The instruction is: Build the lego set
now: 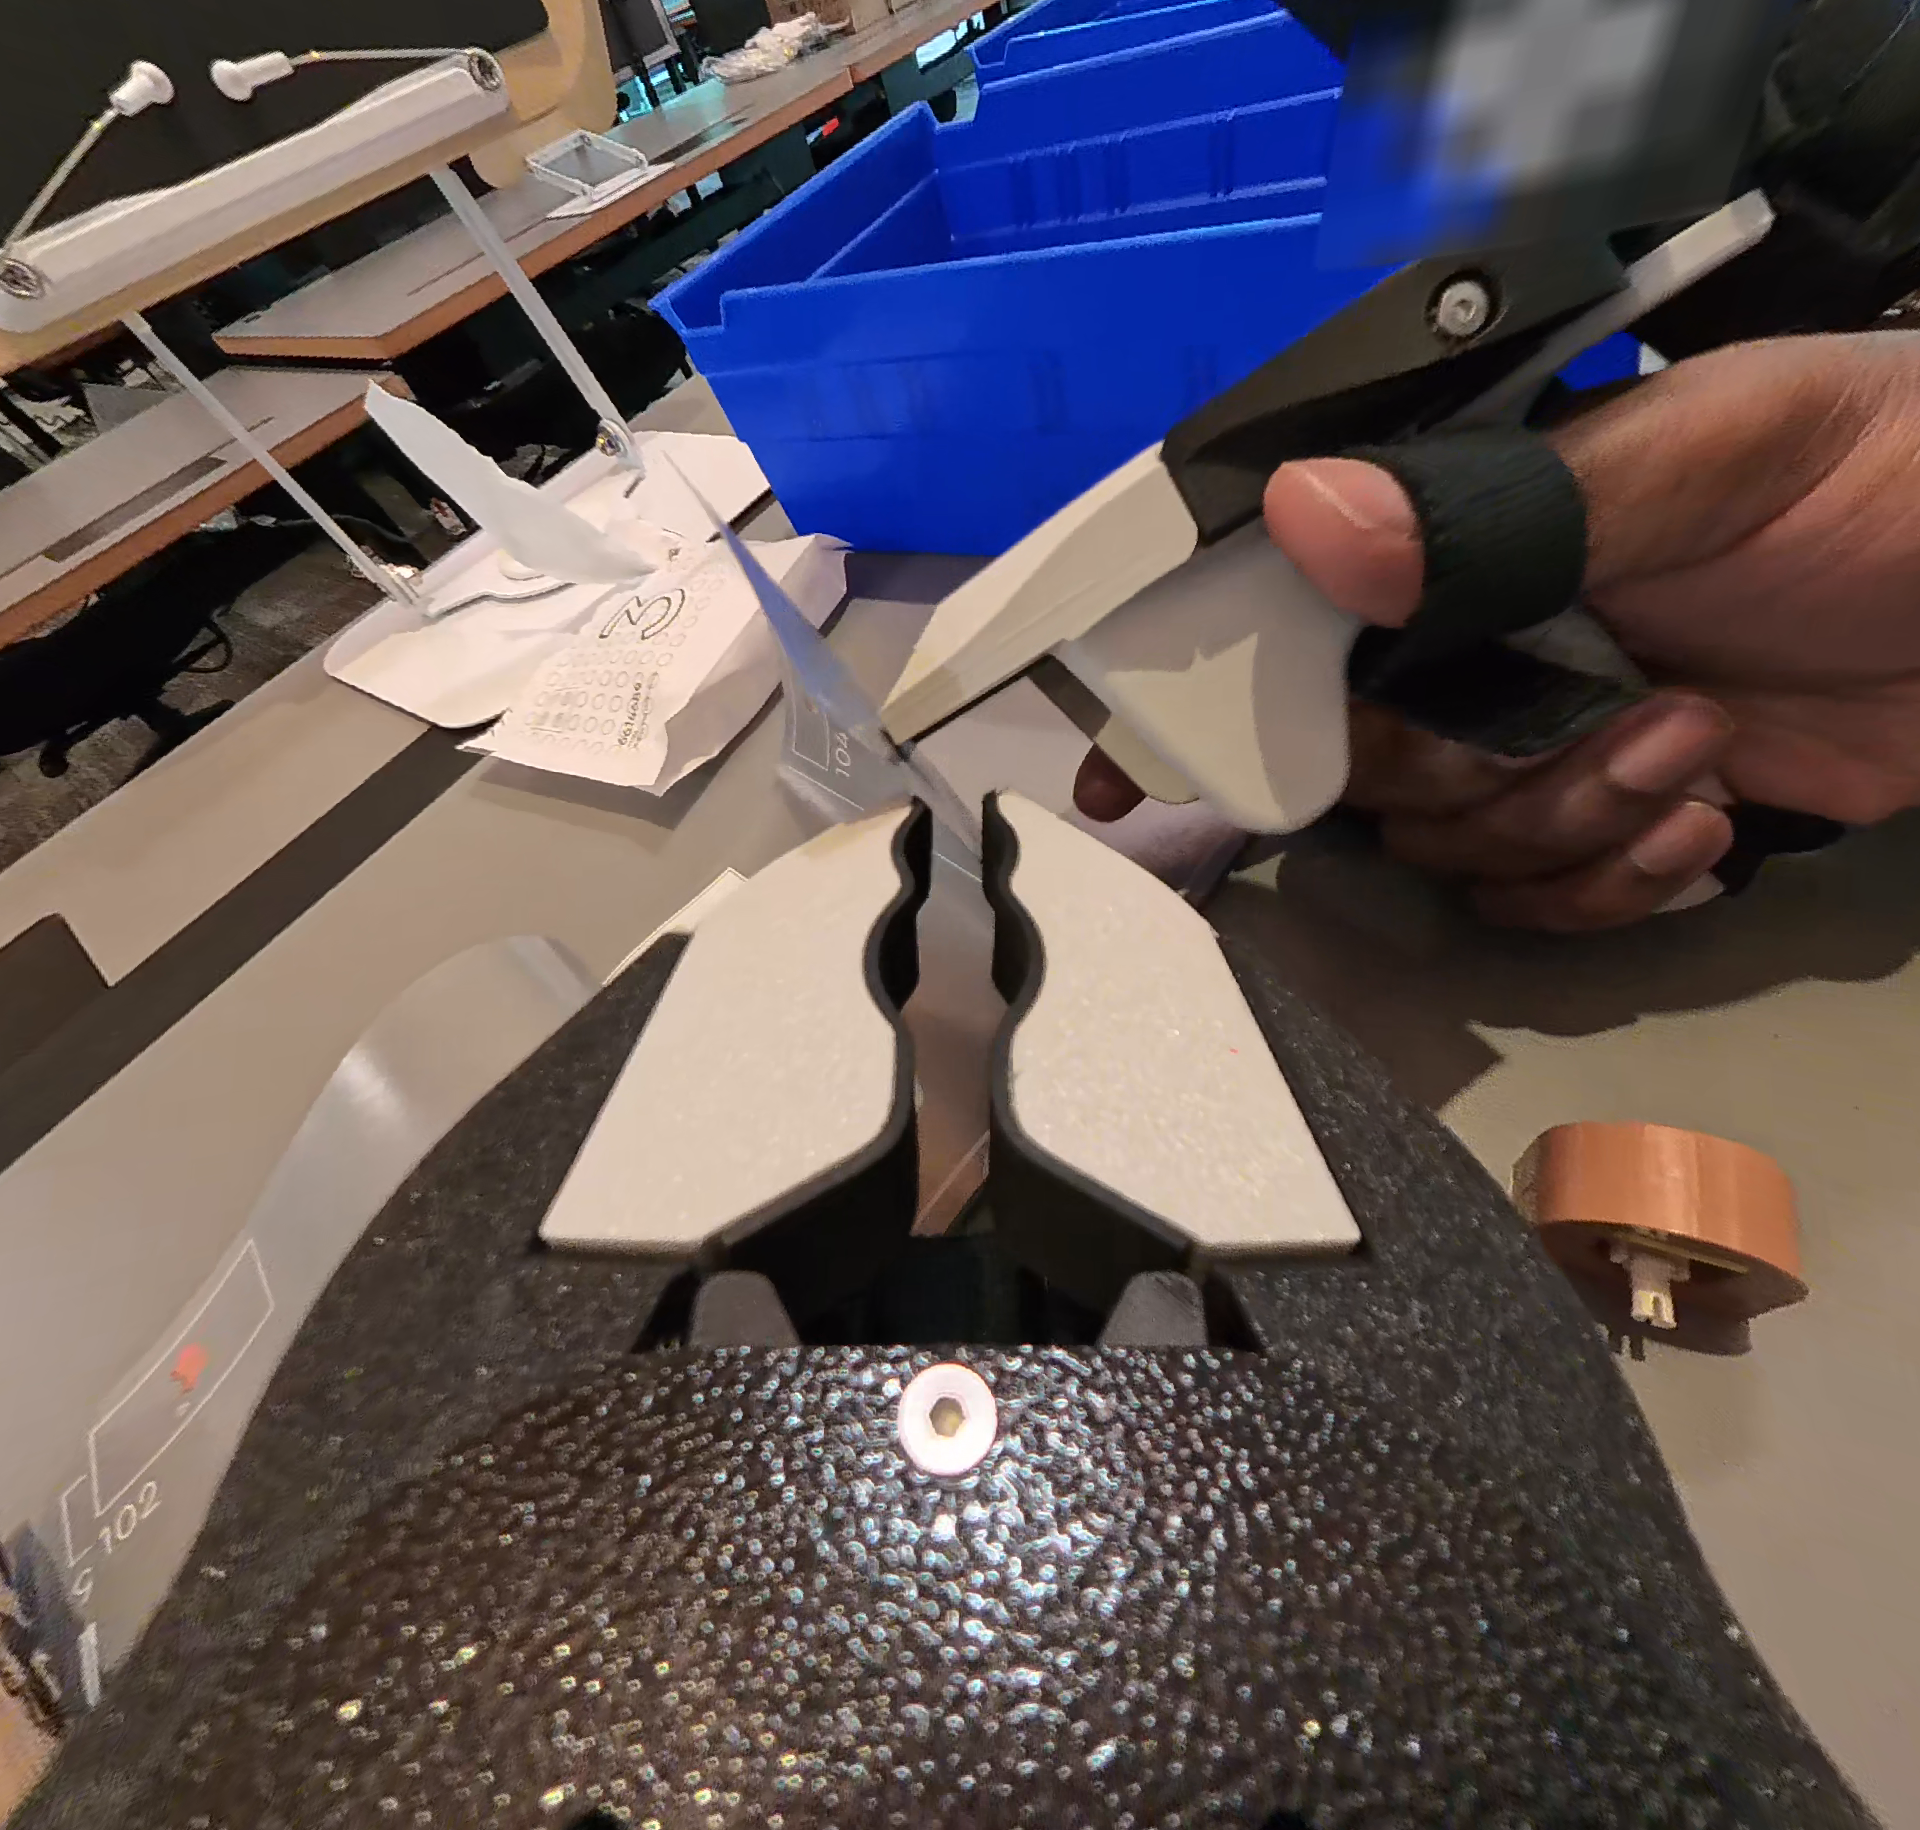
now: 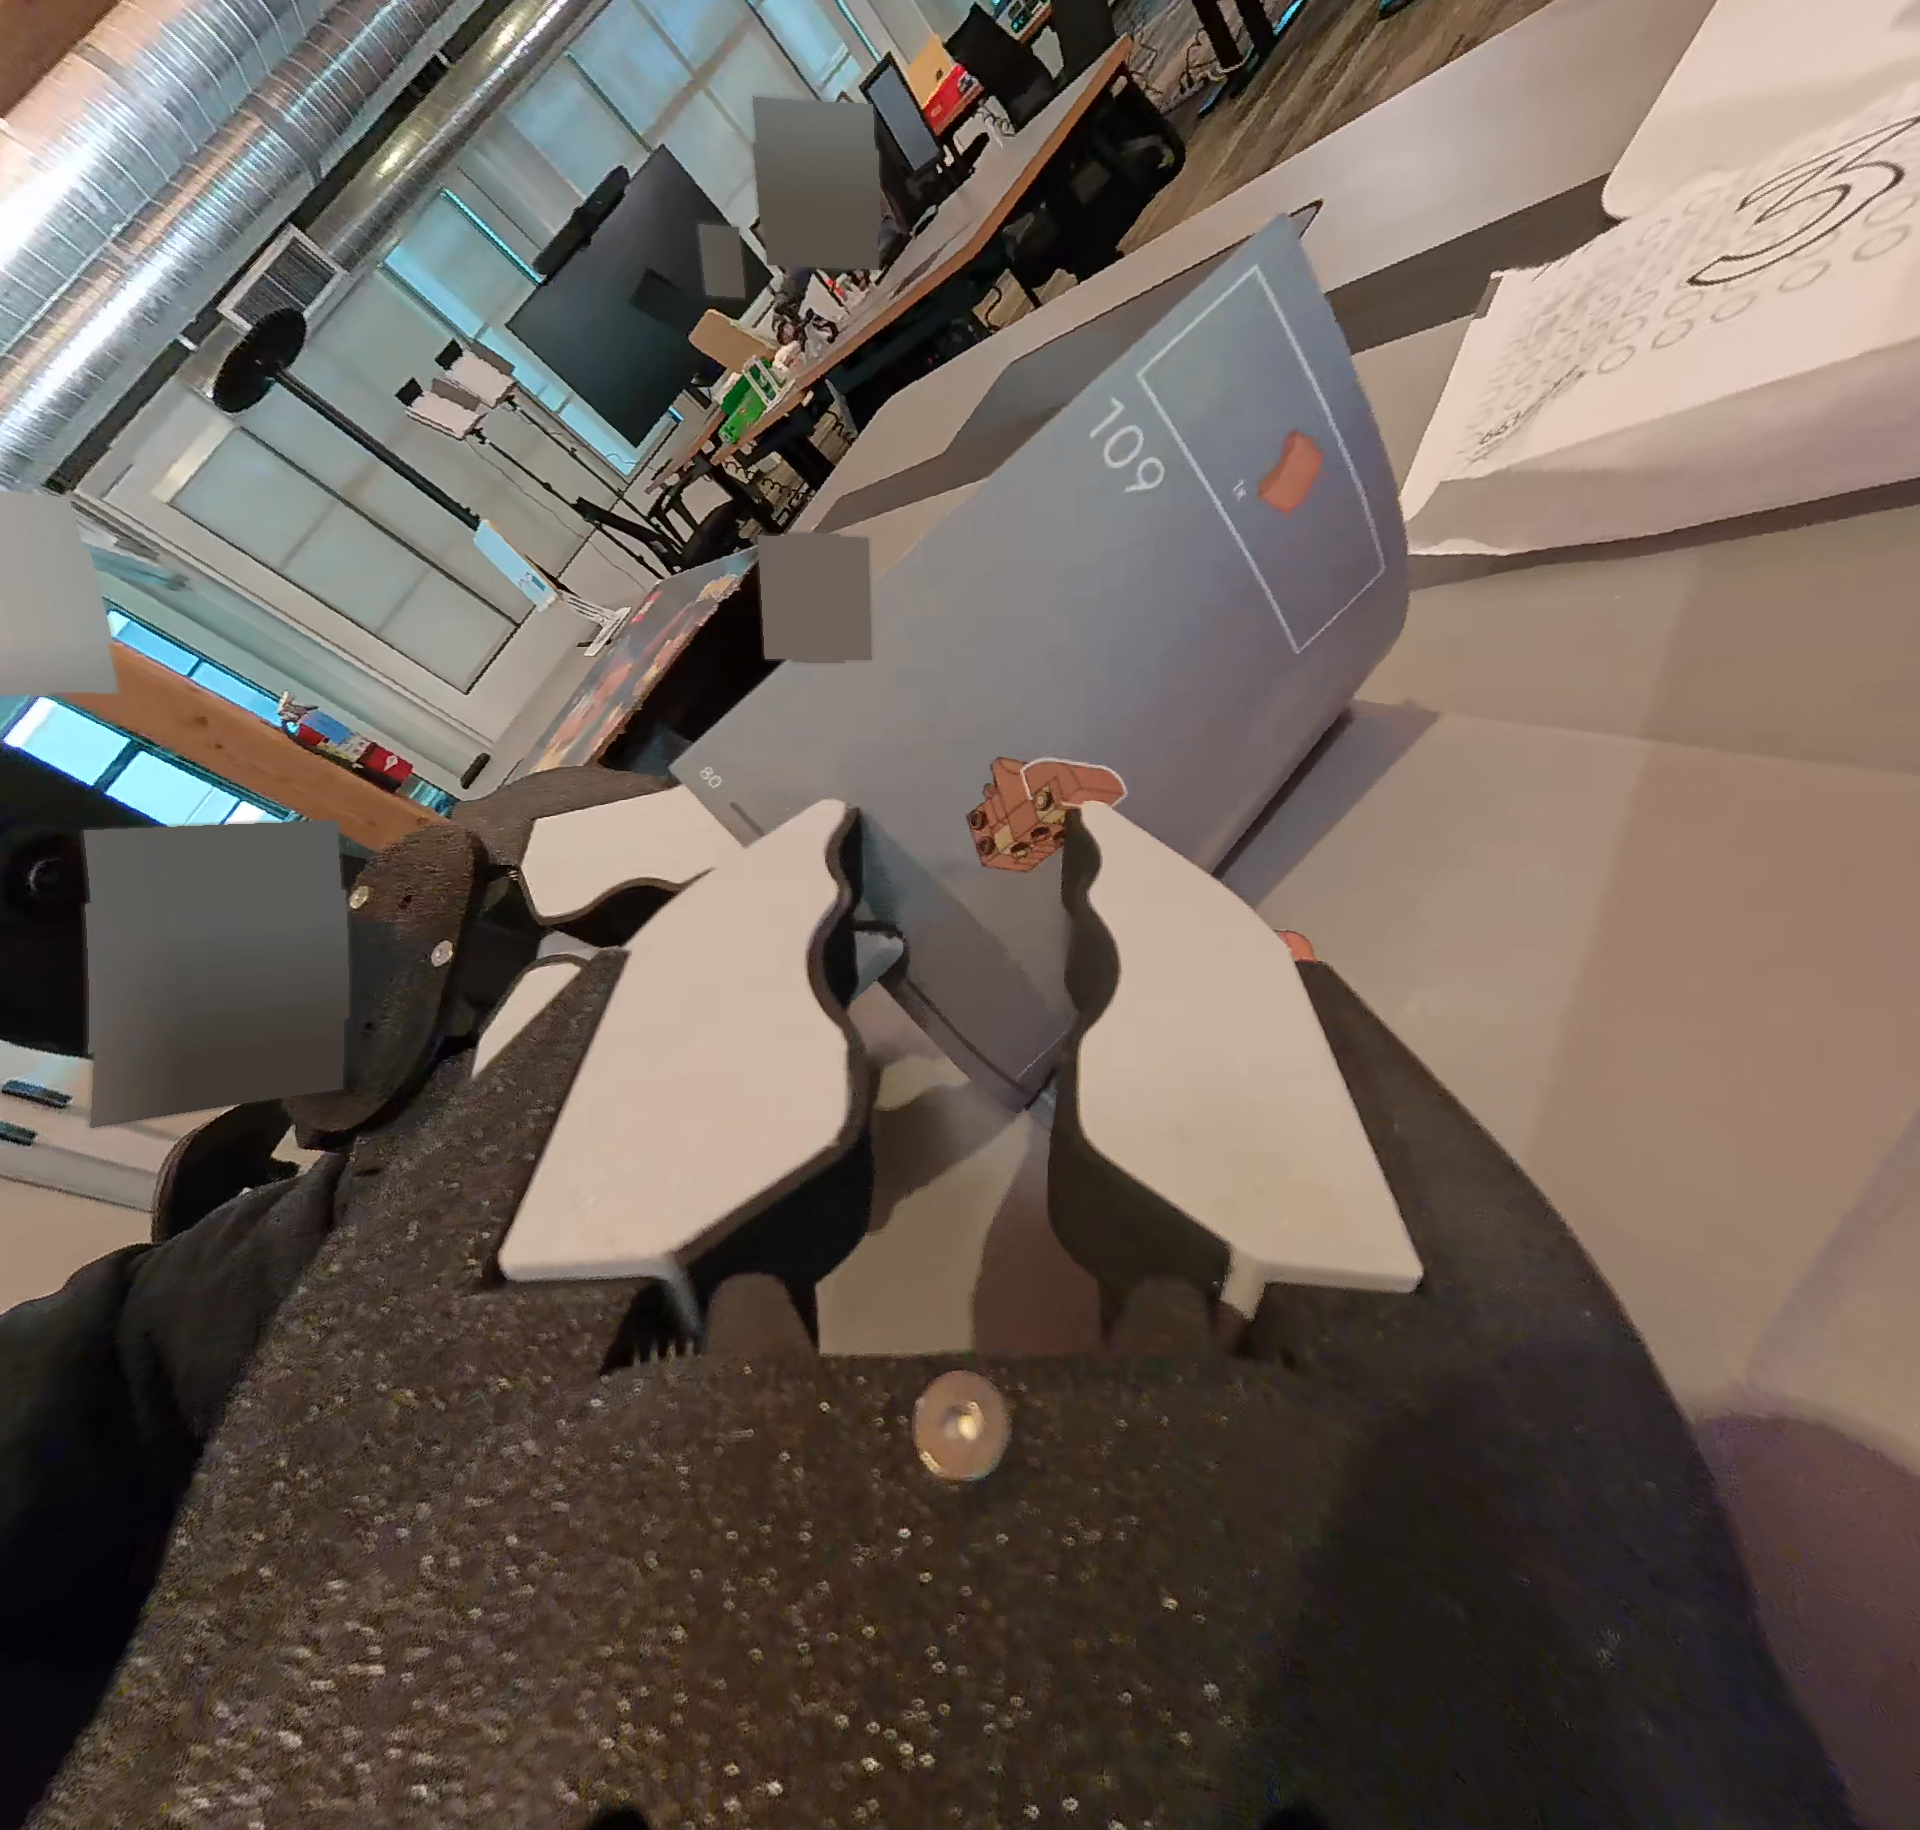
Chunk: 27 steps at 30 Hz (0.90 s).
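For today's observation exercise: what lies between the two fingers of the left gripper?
In the left wrist view, a thin grey booklet page stands edge-on between the left gripper's fingers; the right gripper meets the same page just beyond.

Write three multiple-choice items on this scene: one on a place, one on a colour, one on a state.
1. Where does the brown round piece lie?
A. on the floor
B. on the table, right of the left gripper
C. on a chair

2. What colour are the plastic bins?
A. red
B. green
C. blue

3. How does the grey page lie in the right wrist view?
A. curved up off the table
B. flat under a weight
C. crumpled into a ball

Key: 1 B, it sits on the grey tabletop beside the left gripper's body. 2 C, the row of bins behind is plainly blue. 3 A, the page arches upward, its far edge raised above the table.
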Each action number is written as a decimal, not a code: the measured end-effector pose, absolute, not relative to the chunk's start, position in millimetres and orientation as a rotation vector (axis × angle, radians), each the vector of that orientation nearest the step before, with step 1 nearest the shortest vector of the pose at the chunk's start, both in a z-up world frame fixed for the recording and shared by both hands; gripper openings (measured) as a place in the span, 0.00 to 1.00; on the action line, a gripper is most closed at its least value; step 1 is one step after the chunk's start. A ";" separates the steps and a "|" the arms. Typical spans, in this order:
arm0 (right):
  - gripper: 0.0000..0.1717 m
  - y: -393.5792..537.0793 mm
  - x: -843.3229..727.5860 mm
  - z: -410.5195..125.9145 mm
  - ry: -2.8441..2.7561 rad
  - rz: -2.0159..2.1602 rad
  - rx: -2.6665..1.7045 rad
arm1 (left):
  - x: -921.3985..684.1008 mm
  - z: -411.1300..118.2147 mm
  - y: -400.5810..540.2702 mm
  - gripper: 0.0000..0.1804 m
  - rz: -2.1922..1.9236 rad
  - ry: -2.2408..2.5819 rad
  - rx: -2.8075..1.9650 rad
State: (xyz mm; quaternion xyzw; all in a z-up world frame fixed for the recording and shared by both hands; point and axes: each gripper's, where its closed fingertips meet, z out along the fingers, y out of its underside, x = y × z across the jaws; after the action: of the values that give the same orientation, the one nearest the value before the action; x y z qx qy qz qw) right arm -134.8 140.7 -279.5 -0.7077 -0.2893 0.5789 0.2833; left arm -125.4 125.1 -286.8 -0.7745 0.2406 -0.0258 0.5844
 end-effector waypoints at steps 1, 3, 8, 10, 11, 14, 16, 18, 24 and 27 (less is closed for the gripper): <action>0.22 140.7 -134.4 -279.2 -0.778 1.547 -1.890 | -125.8 -286.9 125.2 0.05 -0.060 0.560 -1.809; 0.25 137.8 -134.8 -277.4 -0.800 1.559 -1.874 | -126.4 -287.1 125.4 0.05 -0.062 0.555 -1.812; 0.27 129.4 -135.9 -277.0 -0.884 1.511 -1.837 | -130.3 -285.8 127.0 0.04 -0.063 0.509 -1.813; 0.26 128.8 -135.1 -276.9 -0.901 1.477 -1.821 | -132.2 -285.8 127.3 0.01 -0.063 0.490 -1.817; 0.26 129.4 -134.3 -276.4 -0.902 1.461 -1.813 | -133.2 -285.6 127.7 0.00 -0.065 0.475 -1.818; 0.26 130.5 -131.7 -275.3 -0.913 1.424 -1.788 | -136.3 -283.7 128.6 0.00 -0.075 0.432 -1.819; 0.27 130.6 -130.5 -275.2 -0.924 1.404 -1.774 | -137.7 -283.6 129.1 0.00 -0.068 0.422 -1.826; 0.29 128.6 -130.7 -274.4 -0.936 1.414 -1.761 | -136.8 -283.3 129.4 0.00 -0.042 0.436 -1.821; 0.35 124.0 -129.1 -269.1 -0.882 1.566 -1.773 | -123.0 -287.4 128.1 0.00 0.084 0.573 -1.781; 0.35 126.7 -127.7 -269.1 -0.843 1.618 -1.793 | -120.9 -288.8 127.6 0.00 0.110 0.595 -1.768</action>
State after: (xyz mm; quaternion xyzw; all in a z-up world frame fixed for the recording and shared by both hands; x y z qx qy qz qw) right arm -127.7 126.7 -269.1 -0.6713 -0.3155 0.6058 0.2878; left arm -120.9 127.6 -288.8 -0.7607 0.2562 0.0475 0.5945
